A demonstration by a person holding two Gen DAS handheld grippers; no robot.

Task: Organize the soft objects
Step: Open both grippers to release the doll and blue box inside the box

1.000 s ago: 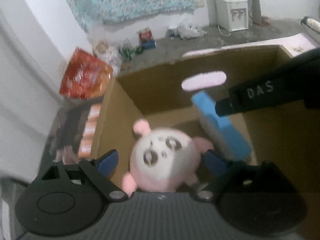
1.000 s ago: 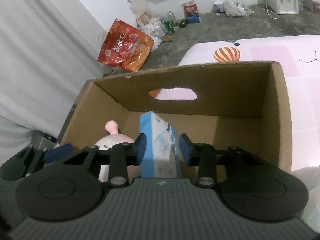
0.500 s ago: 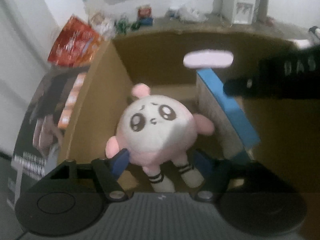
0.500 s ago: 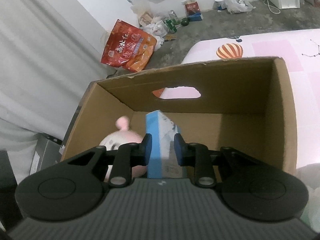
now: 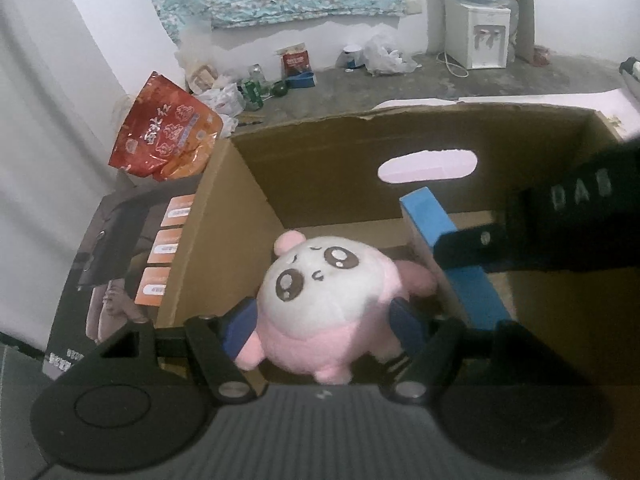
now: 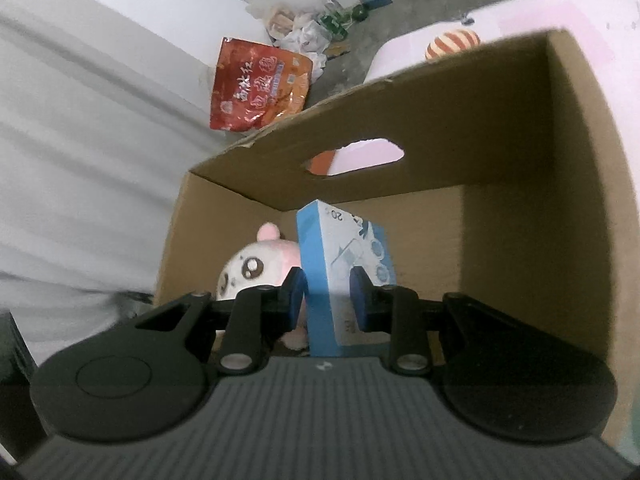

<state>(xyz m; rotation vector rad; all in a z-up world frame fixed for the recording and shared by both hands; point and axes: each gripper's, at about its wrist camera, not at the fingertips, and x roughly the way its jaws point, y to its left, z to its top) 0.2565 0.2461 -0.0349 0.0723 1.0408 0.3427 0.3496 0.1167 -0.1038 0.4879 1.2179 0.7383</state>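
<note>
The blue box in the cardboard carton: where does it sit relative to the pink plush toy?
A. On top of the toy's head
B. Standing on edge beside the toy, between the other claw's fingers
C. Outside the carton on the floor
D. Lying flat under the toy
B: the blue box stands on edge beside the pink plush toy, with the right claw closed on it.

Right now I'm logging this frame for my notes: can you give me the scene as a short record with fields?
container: cardboard box, open top, handle cutout in far wall
left gripper: shut on pink plush toy, inside the box
right gripper: shut on blue packet, held upright in the box
relation: plush left of the packet, close beside it
outside box: red snack bag on floor
</note>
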